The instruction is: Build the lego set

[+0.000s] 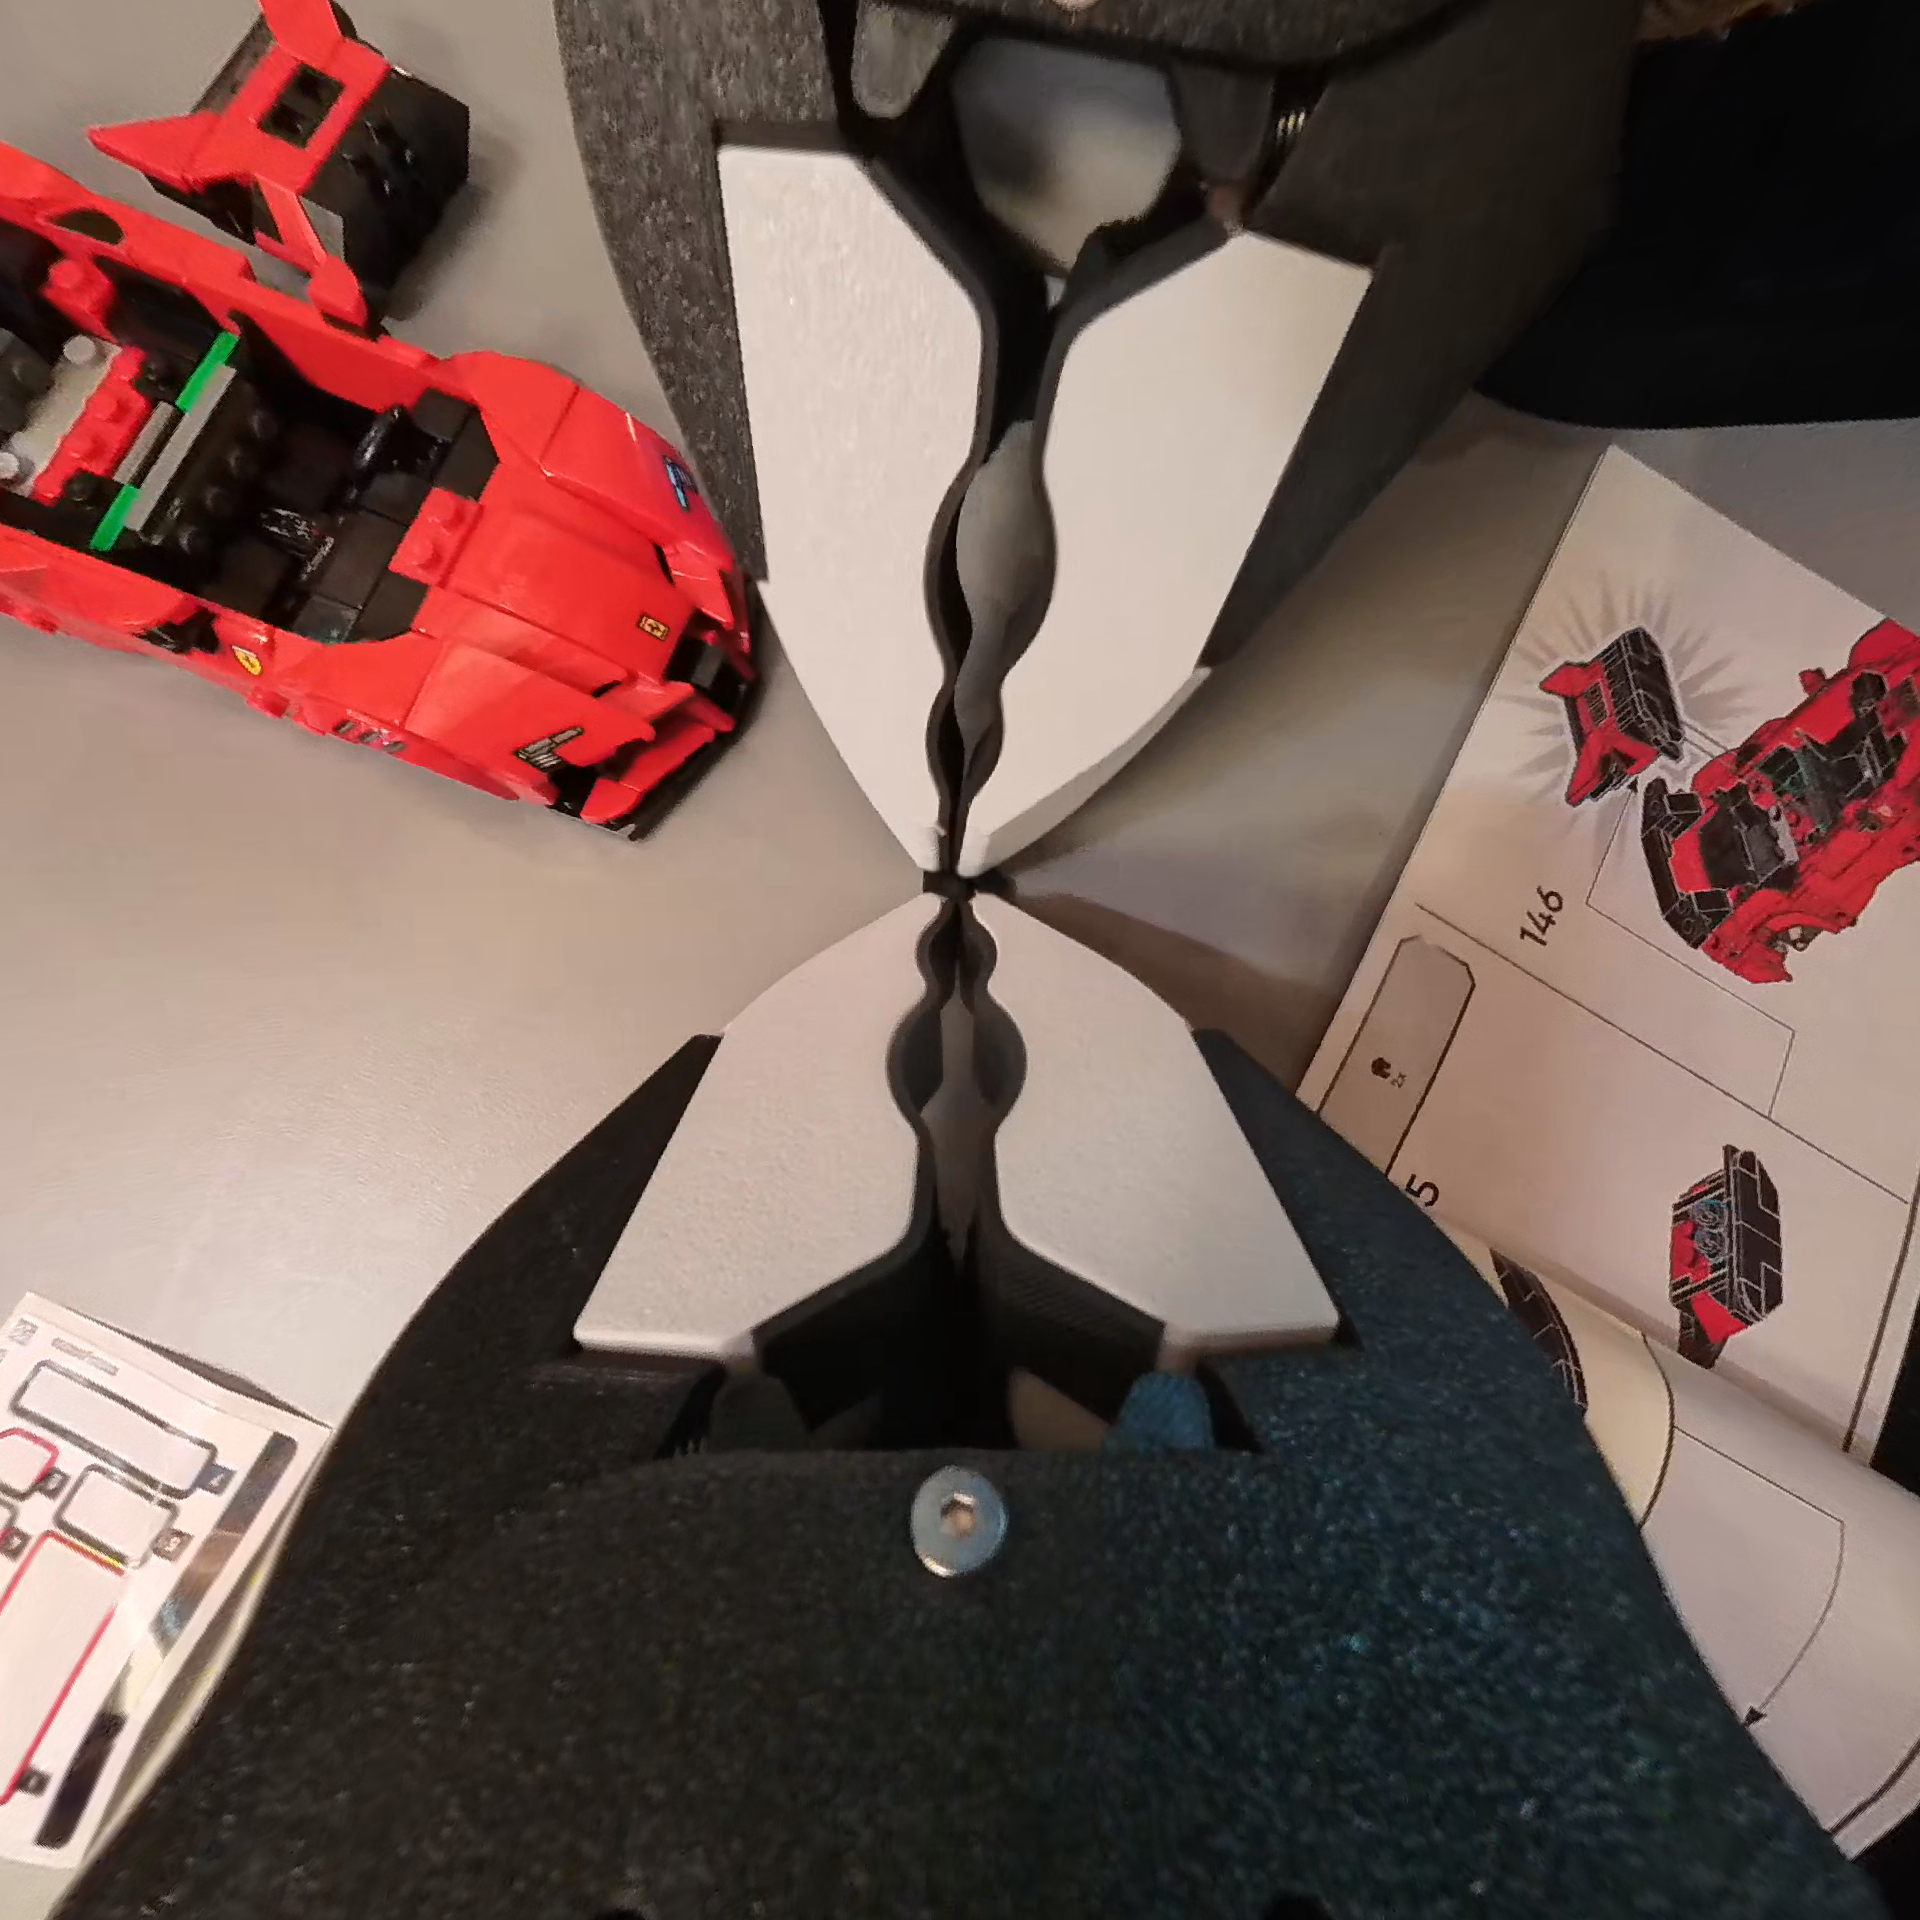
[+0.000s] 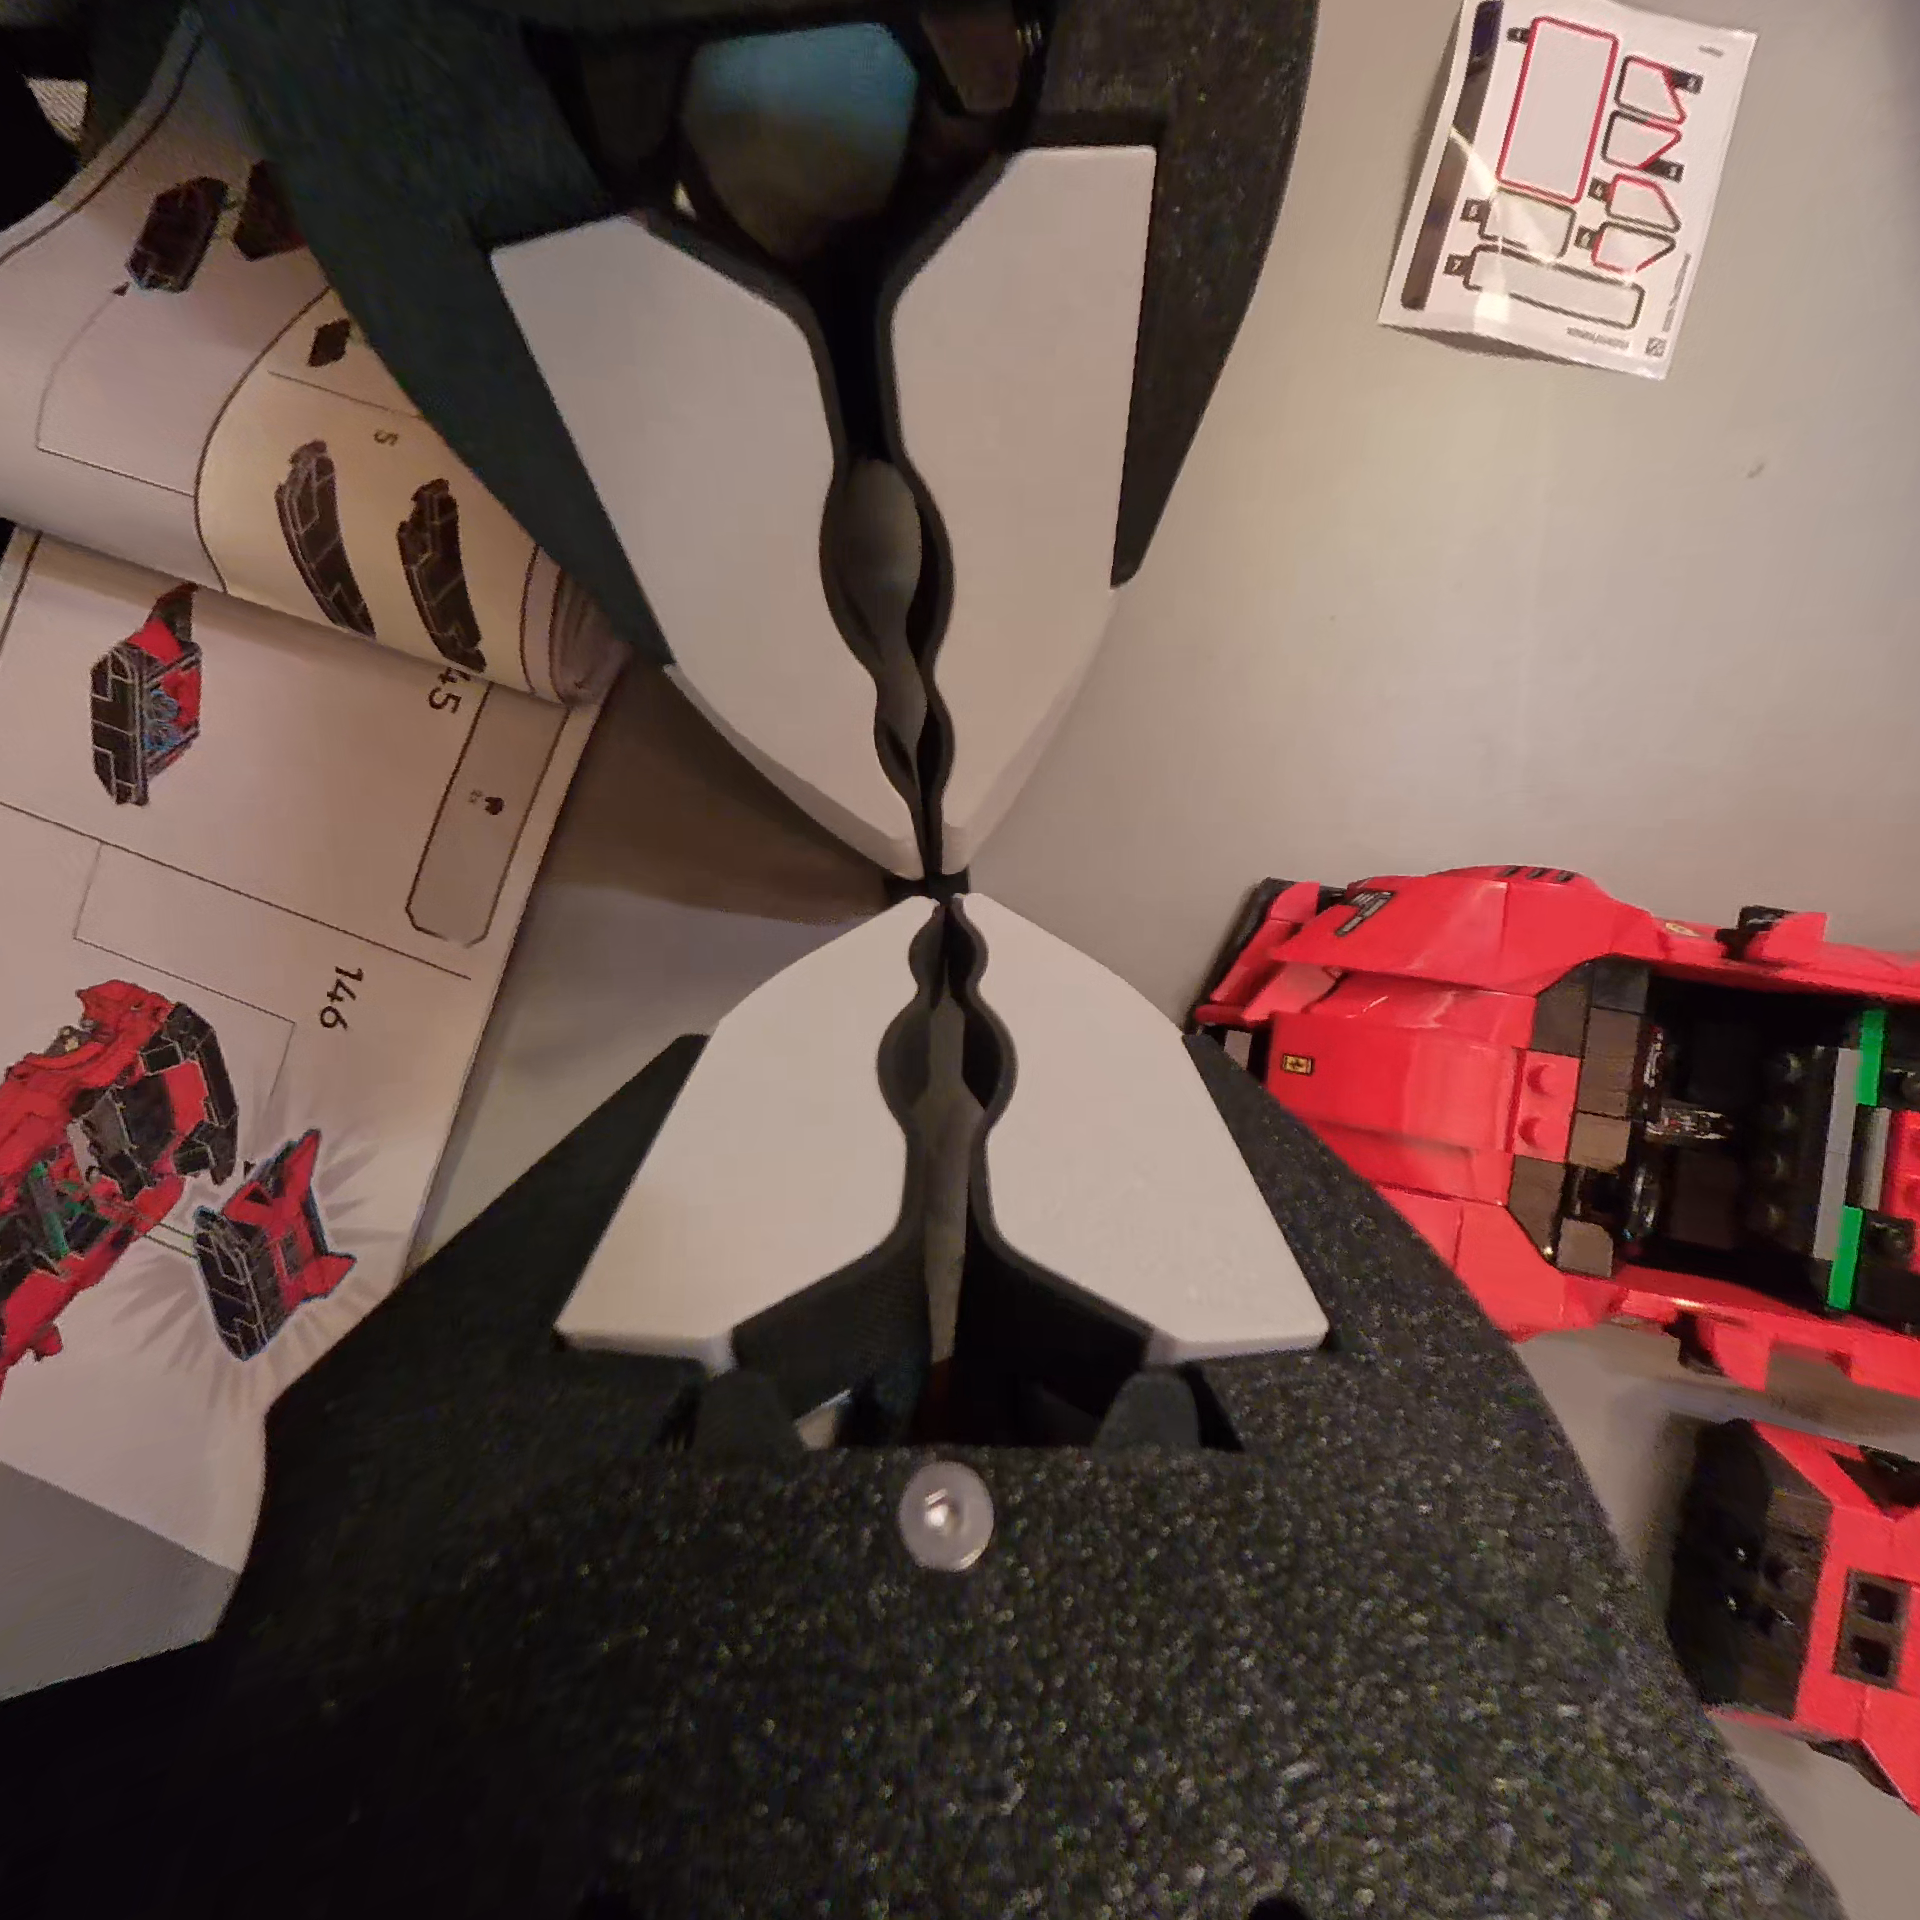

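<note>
The red car body [image 2: 1621, 1132] lies on the grey worktop [image 2: 1455, 623] with its nose toward the right gripper [image 2: 940, 883], long axis running away to that view's right. The separate red-and-black rear section [image 2: 1808, 1600] sits just beside its tail, not yet joined. In the left view the car [image 1: 343, 551] lies up and left of the left gripper [image 1: 951, 883], about as near. Both grippers are pressed together, pinching nothing. The open instruction booklet [image 1: 1621, 1039] and a sticker sheet [image 2: 1569, 177] lie apart. No containers show
</note>
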